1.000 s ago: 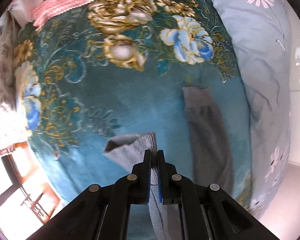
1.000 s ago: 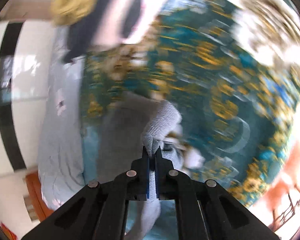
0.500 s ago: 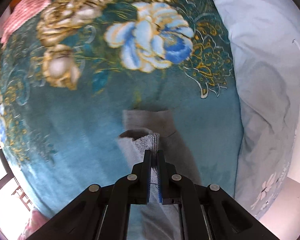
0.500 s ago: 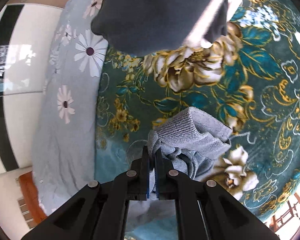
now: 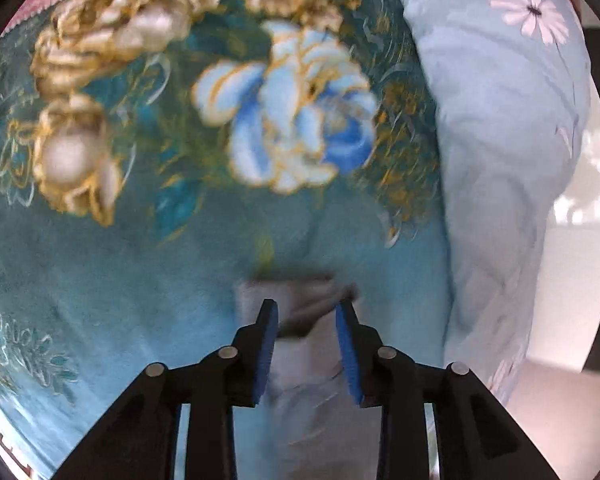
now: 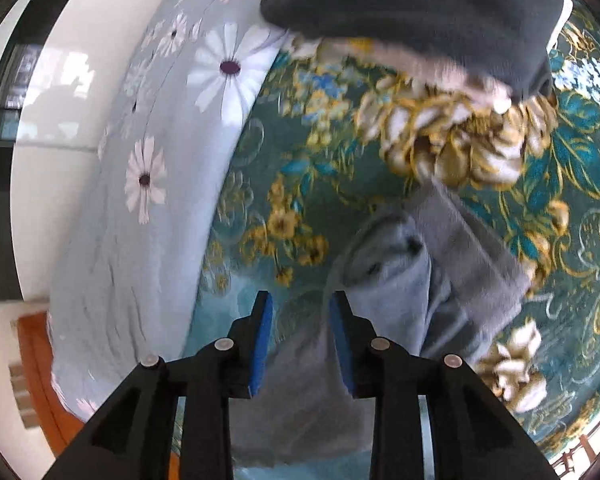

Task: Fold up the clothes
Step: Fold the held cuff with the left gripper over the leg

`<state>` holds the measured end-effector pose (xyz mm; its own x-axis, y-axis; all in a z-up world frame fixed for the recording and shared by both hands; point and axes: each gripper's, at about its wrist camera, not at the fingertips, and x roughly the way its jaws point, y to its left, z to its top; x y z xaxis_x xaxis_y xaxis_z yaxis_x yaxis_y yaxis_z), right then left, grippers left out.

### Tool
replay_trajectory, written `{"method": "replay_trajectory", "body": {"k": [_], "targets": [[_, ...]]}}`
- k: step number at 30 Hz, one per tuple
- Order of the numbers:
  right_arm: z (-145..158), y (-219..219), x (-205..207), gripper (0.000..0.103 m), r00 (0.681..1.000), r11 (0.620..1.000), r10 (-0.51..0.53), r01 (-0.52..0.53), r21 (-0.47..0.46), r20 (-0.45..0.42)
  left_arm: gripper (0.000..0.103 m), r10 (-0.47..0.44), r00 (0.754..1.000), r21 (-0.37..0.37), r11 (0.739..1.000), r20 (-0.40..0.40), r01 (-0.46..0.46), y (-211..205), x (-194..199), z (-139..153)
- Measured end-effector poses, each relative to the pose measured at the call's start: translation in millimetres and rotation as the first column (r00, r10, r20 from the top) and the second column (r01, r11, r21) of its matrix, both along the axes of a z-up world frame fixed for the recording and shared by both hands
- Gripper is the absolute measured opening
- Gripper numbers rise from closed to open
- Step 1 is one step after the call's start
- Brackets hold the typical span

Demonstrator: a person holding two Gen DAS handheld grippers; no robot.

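A: Left gripper (image 5: 307, 308)?
B: Spread wide, gripping nothing. Hovering right over the grey garment (image 5: 295, 304), folded edge sitting between the blue pads (image 5: 268, 340) on the teal floral blanket (image 5: 139, 260). Bit blurry though.

A: Right gripper (image 6: 300, 300)?
B: Wide apart too, nothing clamped. Grey garment (image 6: 416, 280) bunched at about 2 o'clock from the tips, just beside the right-hand pad. Daisy-print pillow (image 6: 159, 184) off at 10 o'clock, dark cloth (image 6: 412, 8) up at 12.
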<state>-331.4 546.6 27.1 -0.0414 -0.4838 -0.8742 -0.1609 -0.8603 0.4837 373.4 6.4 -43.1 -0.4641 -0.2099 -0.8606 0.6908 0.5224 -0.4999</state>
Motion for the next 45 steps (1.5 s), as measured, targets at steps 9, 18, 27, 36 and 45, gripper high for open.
{"method": "replay_trajectory", "body": {"k": [9, 18, 27, 36, 45], "targets": [[-6, -34, 70, 0.032, 0.979, 0.981, 0.175, -0.182, 0.068, 0.105, 0.034, 0.021, 0.988, -0.008, 1.000, -0.152, -0.023, 15, -28, -42], [14, -55, 86, 0.032, 0.956, 0.950, 0.277, -0.287, 0.122, 0.093, 0.008, -0.176, 0.984, -0.104, 0.980, -0.029, 0.172, 3, -43, -19], [7, -73, 106, 0.032, 0.930, 0.923, 0.342, -0.360, 0.138, 0.137, 0.007, -0.131, 0.991, -0.054, 0.990, 0.029, 0.133, 8, -6, -44], [-2, -100, 118, 0.032, 0.893, 0.887, 0.420, -0.441, 0.134, 0.161, 0.058, -0.066, 0.996, -0.089, 0.994, -0.058, 0.061, 25, 6, -51], [5, -126, 131, 0.032, 0.853, 0.843, 0.496, -0.518, 0.148, 0.162, 0.041, -0.155, 0.986, -0.101, 0.984, -0.060, 0.149, 2, -25, -67]]}}
